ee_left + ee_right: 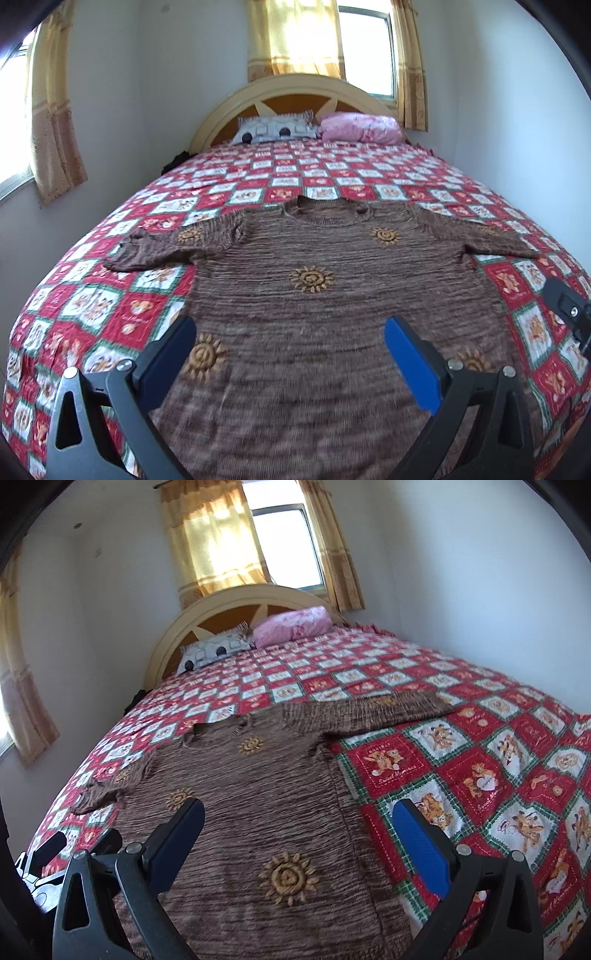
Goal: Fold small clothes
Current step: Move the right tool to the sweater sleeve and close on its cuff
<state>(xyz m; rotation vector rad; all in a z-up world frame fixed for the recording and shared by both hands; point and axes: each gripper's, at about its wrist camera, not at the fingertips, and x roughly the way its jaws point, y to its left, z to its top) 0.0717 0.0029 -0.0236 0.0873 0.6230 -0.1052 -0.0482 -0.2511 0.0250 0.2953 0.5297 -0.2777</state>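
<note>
Brown shirt (314,295) flat on red checked bedspread (110,314); 2 pillows by headboard (295,88), curtained windows. Left gripper (290,354), right gripper (299,834) spread, empty.

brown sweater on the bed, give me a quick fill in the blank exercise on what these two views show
1. The brown sweater lies spread flat on a red and white checked ____.
2. The sweater is dotted with tan ____ motifs.
3. Neither the left gripper nor the right gripper holds cloth; both stand ____.
4. Beside the grey patterned pillow at the headboard lies a ____ pillow.

Missing words: bedspread; sun; open; pink
</note>
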